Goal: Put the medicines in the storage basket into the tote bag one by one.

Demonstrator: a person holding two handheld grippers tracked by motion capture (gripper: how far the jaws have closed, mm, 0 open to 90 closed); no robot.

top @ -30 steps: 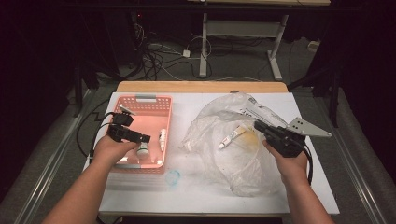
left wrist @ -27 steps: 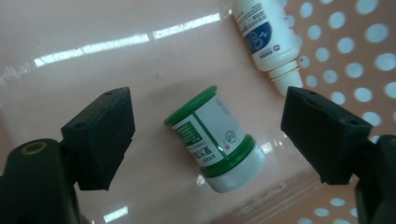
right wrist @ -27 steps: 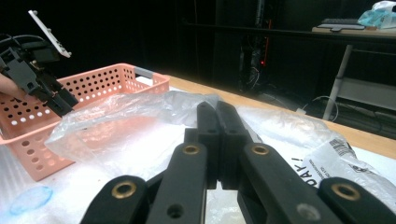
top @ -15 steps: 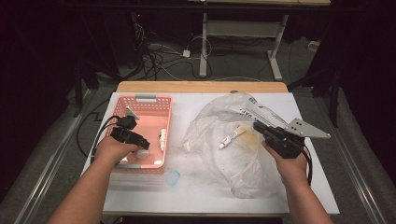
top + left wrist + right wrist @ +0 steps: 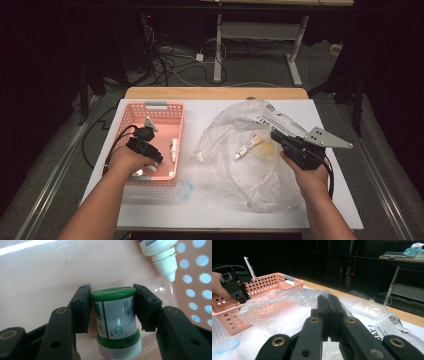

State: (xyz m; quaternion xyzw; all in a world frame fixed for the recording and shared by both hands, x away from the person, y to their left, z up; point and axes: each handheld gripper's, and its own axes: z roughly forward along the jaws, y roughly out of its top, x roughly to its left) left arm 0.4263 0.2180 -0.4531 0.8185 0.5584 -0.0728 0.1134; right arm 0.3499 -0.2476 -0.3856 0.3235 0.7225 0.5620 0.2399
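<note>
Left gripper [image 5: 150, 159] is down inside the pink basket [image 5: 159, 107], jaws either side of a small green-capped jar [image 5: 115, 320] lying on the basket floor. In the left gripper view [image 5: 112, 307] the jaws have just been closing, jar between them; the right pad looks up against the cap edge, the left pad just beside the label with a thin gap, so not clamped yet. The jar has a white label with green print, a green cap toward the far end and a white ring at the near end. A white dropper bottle [image 5: 160, 253] lies farther along the basket floor, tip pointing toward the perforated wall [image 5: 195, 285]; in the high view it sits just right of the left gripper, still inside the basket [image 5: 173, 150].

Right gripper [image 5: 295, 150] is right of the basket, resting on a crumpled clear plastic bag [image 5: 240, 135], well apart from the basket. Its jaws are pressed together, pinching the bag film; in the right gripper view [image 5: 329, 315] the film bunches at the pads. A small tube [image 5: 247, 146] lies inside the bag, between basket and right gripper. The bag spreads over the white table [image 5: 210, 210]. A blue smear [image 5: 186, 190] is on the table just in front of the basket's near right corner.
</note>
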